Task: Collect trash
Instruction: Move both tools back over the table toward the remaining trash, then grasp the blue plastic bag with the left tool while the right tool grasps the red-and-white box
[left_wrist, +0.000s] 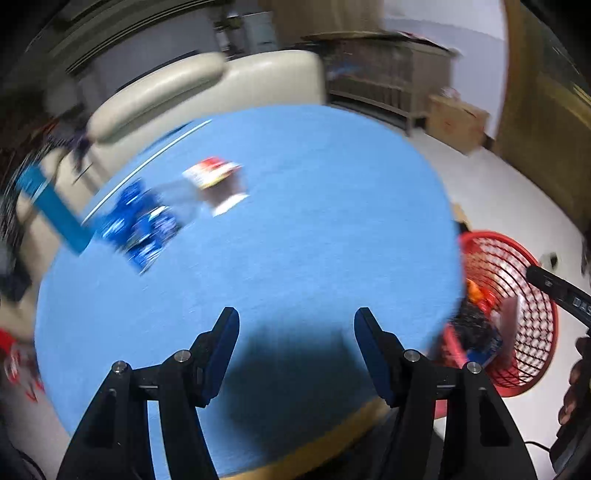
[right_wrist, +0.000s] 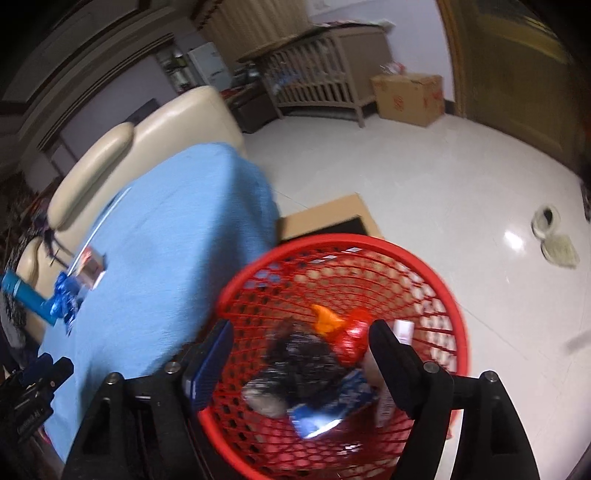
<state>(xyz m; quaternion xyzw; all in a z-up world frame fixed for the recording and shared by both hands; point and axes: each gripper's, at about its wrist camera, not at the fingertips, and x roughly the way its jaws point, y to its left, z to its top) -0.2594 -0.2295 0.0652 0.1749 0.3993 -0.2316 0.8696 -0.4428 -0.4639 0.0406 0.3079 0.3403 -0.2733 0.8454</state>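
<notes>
A crumpled blue wrapper (left_wrist: 142, 225) and a red-and-white packet (left_wrist: 218, 182) lie on the blue-covered table (left_wrist: 295, 229), far from my left gripper (left_wrist: 295, 332), which is open and empty above the table's near part. A red mesh basket (right_wrist: 436, 284) stands on the floor to the right of the table and holds several pieces of trash: a black one (right_wrist: 303, 354), a red one (right_wrist: 352, 339), an orange one (right_wrist: 327, 319), a blue-white one (right_wrist: 332, 410). My right gripper (right_wrist: 301, 339) is open and empty right above the basket. The basket also shows in the left wrist view (left_wrist: 517, 295).
A long blue box (left_wrist: 51, 206) juts off the table's left edge. A cream sofa (right_wrist: 140, 147) stands behind the table. A flat cardboard piece (right_wrist: 325, 218) lies on the floor by the basket. A cardboard box (right_wrist: 406, 98) and a wooden crib (right_wrist: 317, 74) stand at the far wall.
</notes>
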